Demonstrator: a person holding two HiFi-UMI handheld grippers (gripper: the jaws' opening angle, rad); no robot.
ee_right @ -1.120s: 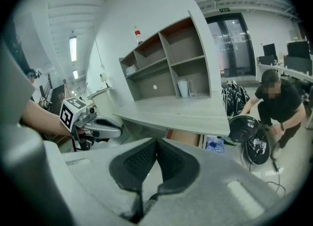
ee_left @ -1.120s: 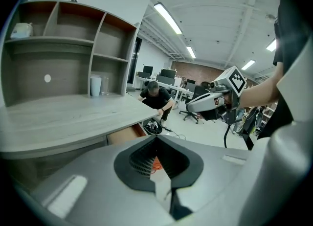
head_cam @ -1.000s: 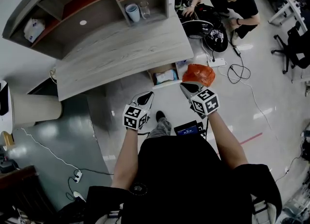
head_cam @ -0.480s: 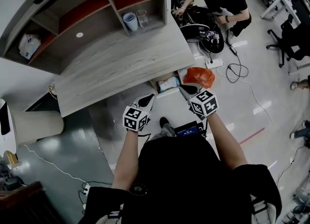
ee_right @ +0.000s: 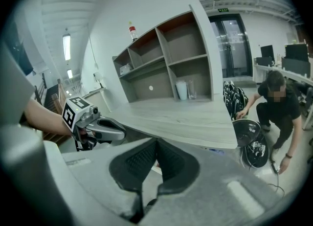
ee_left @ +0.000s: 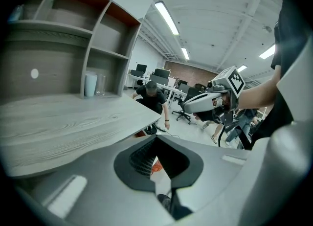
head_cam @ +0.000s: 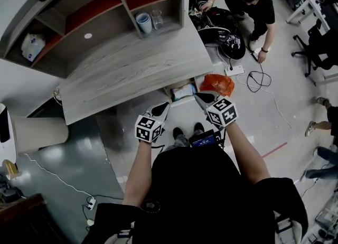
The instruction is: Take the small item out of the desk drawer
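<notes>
The drawer (head_cam: 170, 90) hangs open under the front edge of the grey, wood-grained table (head_cam: 132, 63). A small blue-and-white pack (head_cam: 184, 91) lies inside. The left hand-held gripper (head_cam: 161, 109) and right hand-held gripper (head_cam: 201, 97) are near it, jaws pressed together, holding nothing.

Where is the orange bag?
In the head view, the orange bag sits a little right of centre, just right of the open drawer under the desk's front edge. It is just ahead of the right gripper.
</notes>
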